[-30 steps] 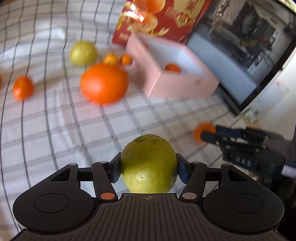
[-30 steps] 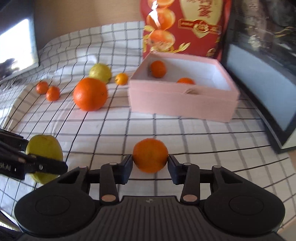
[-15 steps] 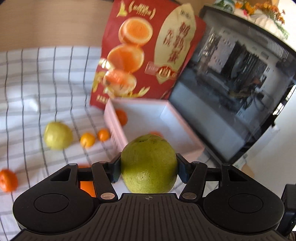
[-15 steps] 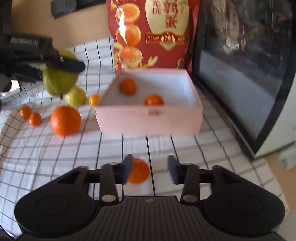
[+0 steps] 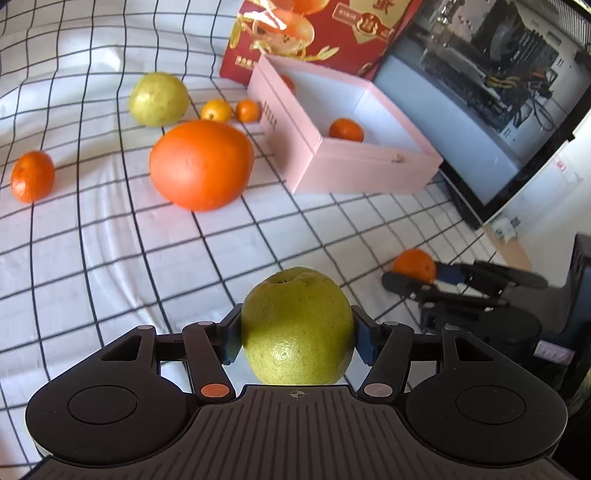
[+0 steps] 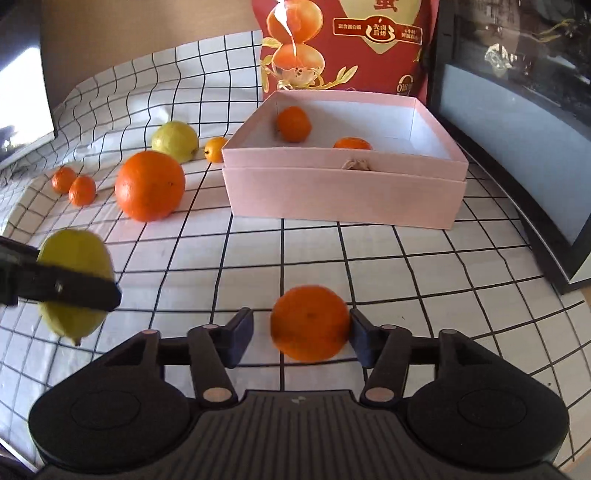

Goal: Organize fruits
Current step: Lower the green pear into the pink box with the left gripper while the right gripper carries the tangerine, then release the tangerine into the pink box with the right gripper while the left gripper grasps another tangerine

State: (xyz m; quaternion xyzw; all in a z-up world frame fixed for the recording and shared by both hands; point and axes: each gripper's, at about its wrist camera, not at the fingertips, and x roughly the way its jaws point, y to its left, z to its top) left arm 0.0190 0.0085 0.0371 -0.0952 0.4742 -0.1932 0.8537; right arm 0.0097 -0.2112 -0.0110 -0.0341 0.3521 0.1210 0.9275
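Left wrist view first: at the far left a small orange (image 5: pixel 32 176) sits on the checked cloth (image 5: pixel 92 229). Next to the right comes a big orange (image 5: pixel 201 165), with a green-yellow fruit (image 5: pixel 158 99) behind it and two tiny oranges (image 5: pixel 217 110) (image 5: pixel 248 110) just beside the pink box (image 5: pixel 317 162). The box sits in the upper middle of the frame, and one little orange (image 5: pixel 346 130) lies inside it. Behind the box stands a red bag (image 5: pixel 317 33) with pictures of fruit on it. At the bottom middle, the left gripper (image 5: pixel 297 334) squeezes a green pear (image 5: pixel 297 326) tight between its two pads. At the right edge, the right gripper (image 5: pixel 424 275) is low by the cloth with a small mandarin (image 5: pixel 413 265) at its tips. Right wrist view next: on the left side the pear (image 6: pixel 75 280) hangs in the left gripper's black finger (image 6: pixel 70 290). Higher up are two small oranges (image 6: pixel 63 179) (image 6: pixel 82 190), then the big orange (image 6: pixel 149 185), the green-yellow fruit (image 6: pixel 175 141) and a tiny orange (image 6: pixel 215 149). The pink box (image 6: pixel 343 192) fills the upper middle and holds two little oranges (image 6: pixel 294 124) (image 6: pixel 351 143). At the bottom middle, the right gripper (image 6: pixel 301 338) is closing its jaws around the mandarin (image 6: pixel 310 323). The right pad touches the mandarin, but a gap shows beside the left pad, so it is not gripped. At the far right stands a dark glass-fronted case (image 6: pixel 517 110).
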